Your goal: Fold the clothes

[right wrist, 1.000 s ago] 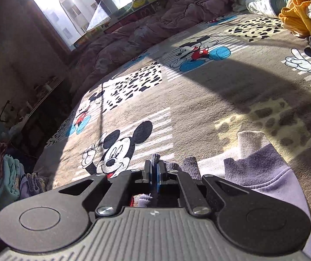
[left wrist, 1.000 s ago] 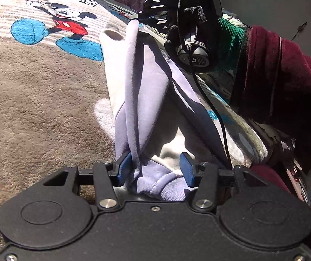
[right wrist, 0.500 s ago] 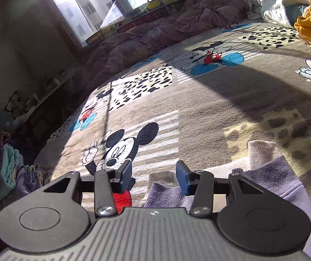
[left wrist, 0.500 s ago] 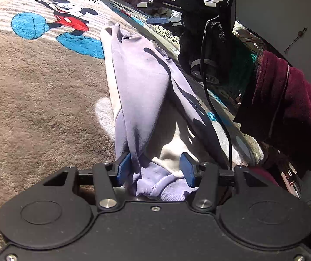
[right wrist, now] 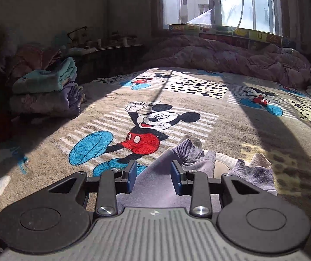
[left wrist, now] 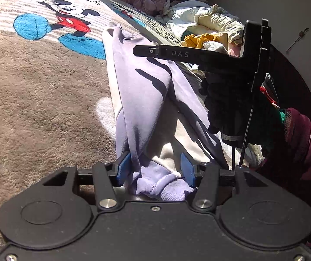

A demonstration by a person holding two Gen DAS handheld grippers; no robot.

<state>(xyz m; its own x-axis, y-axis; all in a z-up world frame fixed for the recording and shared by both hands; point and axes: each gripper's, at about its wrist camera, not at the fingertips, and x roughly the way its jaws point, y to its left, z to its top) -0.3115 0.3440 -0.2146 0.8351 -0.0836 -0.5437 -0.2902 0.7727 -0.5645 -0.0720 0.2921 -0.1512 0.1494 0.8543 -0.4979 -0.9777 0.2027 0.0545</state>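
Observation:
A lilac and cream garment (left wrist: 146, 91) lies stretched along the Mickey Mouse blanket (left wrist: 35, 91). In the left wrist view its near end is bunched between the blue pads of my left gripper (left wrist: 155, 169), whose jaws stand apart around the cloth. The right gripper's black body (left wrist: 231, 61), held in a dark glove, hovers above the garment's far part. In the right wrist view my right gripper (right wrist: 153, 176) is open, just above the garment's ribbed cuffs (right wrist: 190, 152), holding nothing.
A pile of unfolded clothes (left wrist: 209, 28) lies at the blanket's far right edge. A stack of folded clothes (right wrist: 46, 89) sits at the blanket's left side. A pink quilt (right wrist: 220, 54) lies under the window. A maroon sleeve (left wrist: 303, 152) is at the right.
My right gripper opened and let go of the garment's cuff end, then lifted and swung so its view turned toward the window. The garment's raised fold dropped flatter. The left gripper stayed in place.

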